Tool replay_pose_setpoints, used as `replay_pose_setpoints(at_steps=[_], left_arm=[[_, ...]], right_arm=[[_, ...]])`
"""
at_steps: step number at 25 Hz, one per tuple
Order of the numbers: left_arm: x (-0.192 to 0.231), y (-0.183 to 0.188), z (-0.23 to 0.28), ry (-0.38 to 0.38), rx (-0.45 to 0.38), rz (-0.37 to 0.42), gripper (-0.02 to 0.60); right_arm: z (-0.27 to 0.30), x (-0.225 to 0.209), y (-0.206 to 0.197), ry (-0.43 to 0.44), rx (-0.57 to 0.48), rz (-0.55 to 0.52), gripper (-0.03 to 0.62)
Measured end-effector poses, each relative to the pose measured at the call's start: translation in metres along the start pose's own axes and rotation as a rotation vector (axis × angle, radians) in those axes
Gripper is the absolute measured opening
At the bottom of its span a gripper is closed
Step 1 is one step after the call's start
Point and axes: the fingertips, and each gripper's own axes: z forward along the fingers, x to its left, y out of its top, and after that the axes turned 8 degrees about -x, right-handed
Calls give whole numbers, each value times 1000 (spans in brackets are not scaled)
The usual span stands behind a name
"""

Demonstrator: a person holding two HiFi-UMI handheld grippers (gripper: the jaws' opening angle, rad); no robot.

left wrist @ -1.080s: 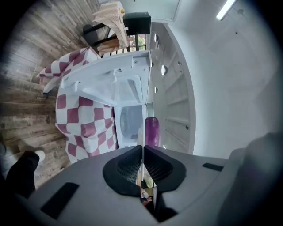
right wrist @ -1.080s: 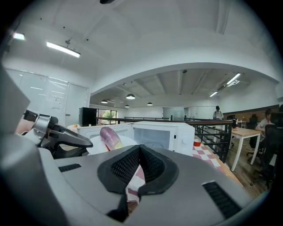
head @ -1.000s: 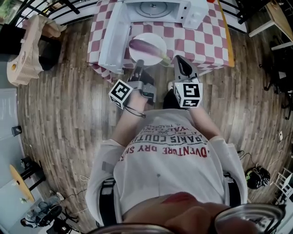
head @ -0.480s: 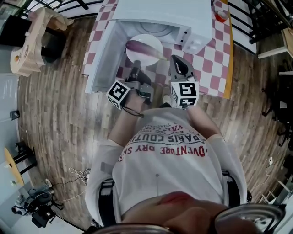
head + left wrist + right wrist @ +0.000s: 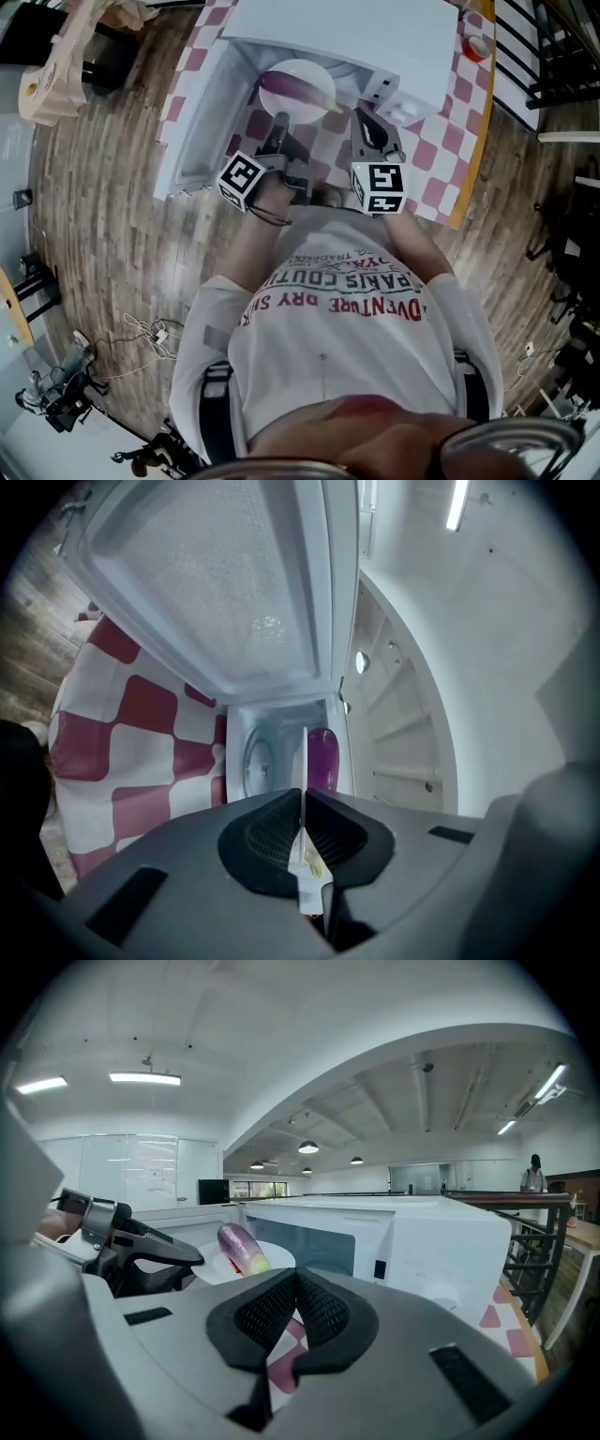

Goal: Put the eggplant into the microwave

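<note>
While the left gripper (image 5: 281, 124) pinches the near rim of a white plate (image 5: 305, 69), its jaws are pressed together on that thin edge. In the left gripper view the plate (image 5: 308, 892) runs edge-on as a narrow white line between the two dark pads, which sit tight on either side of it. The eggplant (image 5: 292, 91) lies across the plate, purple with a paler stem end. It is in the upper middle of the head view, right at the open mouth of the white microwave (image 5: 375, 37). Whether the plate has crossed into the cavity cannot be told.

Past the left gripper (image 5: 303, 799), the eggplant (image 5: 322, 758) shows just right of the plate's edge. The turntable (image 5: 253, 761) inside the microwave lies beyond it. The open door (image 5: 234, 583) fills the upper left of that frame.

Just right of the plate in the head view is the right gripper (image 5: 364, 116), above the red-and-white checked cloth (image 5: 441, 159) on the counter. Its jaws are closed pad against pad, holding nothing and touching nothing. From the right gripper (image 5: 296, 1279) view, the eggplant (image 5: 242, 1248) rests on the plate (image 5: 272, 1258) at centre left. The left gripper (image 5: 141, 1255) is beside it at the left edge and the microwave (image 5: 412, 1232) at the right.
</note>
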Motion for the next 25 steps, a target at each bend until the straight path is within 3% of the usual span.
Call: replay_pose_setpoints(at_steps=[17, 25], left_arm=[[62, 4, 84, 127, 94, -26, 35], [84, 4, 119, 147, 131, -6, 35]], right_arm=[[64, -23, -54, -77, 131, 20, 15], [85, -25, -71, -95, 174, 30, 15]])
